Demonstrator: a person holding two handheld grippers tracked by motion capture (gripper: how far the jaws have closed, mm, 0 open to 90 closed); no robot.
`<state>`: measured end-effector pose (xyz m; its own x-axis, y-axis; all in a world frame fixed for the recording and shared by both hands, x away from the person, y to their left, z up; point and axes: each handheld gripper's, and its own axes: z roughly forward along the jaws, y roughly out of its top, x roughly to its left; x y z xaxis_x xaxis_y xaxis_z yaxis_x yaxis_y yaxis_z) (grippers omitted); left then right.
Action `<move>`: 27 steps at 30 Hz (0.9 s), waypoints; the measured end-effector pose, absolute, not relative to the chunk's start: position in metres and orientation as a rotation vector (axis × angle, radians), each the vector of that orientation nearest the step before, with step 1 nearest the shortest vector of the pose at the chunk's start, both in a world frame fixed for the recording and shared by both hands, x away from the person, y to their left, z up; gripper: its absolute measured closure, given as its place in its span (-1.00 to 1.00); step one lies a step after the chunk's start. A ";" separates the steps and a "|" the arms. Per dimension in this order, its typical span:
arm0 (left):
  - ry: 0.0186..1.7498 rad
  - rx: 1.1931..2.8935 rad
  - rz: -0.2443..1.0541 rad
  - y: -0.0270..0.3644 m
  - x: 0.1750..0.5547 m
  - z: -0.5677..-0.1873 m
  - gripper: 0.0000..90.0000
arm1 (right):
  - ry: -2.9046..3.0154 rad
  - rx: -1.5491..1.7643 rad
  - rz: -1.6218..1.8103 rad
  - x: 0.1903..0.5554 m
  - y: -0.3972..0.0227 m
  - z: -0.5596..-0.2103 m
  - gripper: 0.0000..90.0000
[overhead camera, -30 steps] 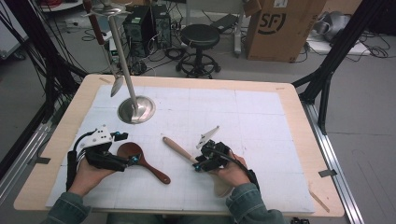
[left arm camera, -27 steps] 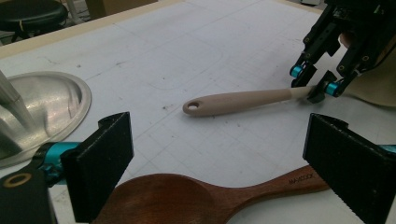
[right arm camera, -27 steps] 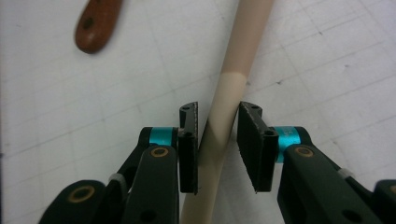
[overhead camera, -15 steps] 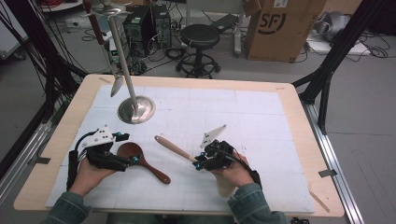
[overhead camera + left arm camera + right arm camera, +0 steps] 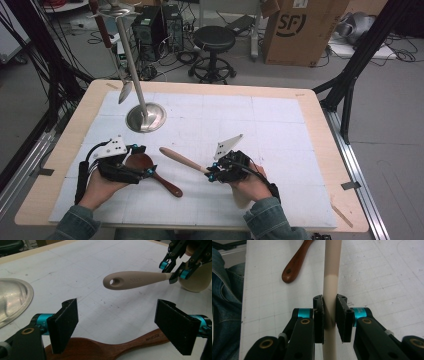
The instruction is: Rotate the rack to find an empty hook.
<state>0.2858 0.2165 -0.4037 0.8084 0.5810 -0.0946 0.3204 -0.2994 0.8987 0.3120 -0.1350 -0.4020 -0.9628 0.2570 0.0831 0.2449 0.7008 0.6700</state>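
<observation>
Right hand-held gripper [image 5: 329,315] has been closing, now clamped on the beige spatula [image 5: 135,280], lifted near the counter's [image 5: 310,130] front edge. Left hand-held gripper [image 5: 120,325] closing, still apart, straddling the wooden spoon [image 5: 155,172]. Next: probably pinch the spoon, lift.

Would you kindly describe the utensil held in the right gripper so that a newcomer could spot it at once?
On the white gridded mat, look near the front edge, right of the steel stand base. There the right gripper is shut on a pale beige silicone spatula, its handle pointing toward the left gripper. Unlike the dark brown wooden spoon lying beside it, it is pale and lifted off the mat.
</observation>
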 end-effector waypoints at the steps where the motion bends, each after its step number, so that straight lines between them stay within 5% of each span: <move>1: 0.675 1.905 0.293 0.215 0.286 -0.404 -0.55 | 2.883 0.423 1.131 0.312 -0.135 -0.402 0.75; 27: 0.592 1.921 0.228 0.194 0.280 -0.401 -0.44 | 2.870 0.386 1.221 0.307 -0.118 -0.396 0.75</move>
<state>0.2798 0.1940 -0.4011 0.8587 0.5008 -0.1094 0.2979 -0.3139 0.9015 0.3067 -0.1182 -0.3961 -0.9698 0.2242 0.0961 0.2247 0.6680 0.7095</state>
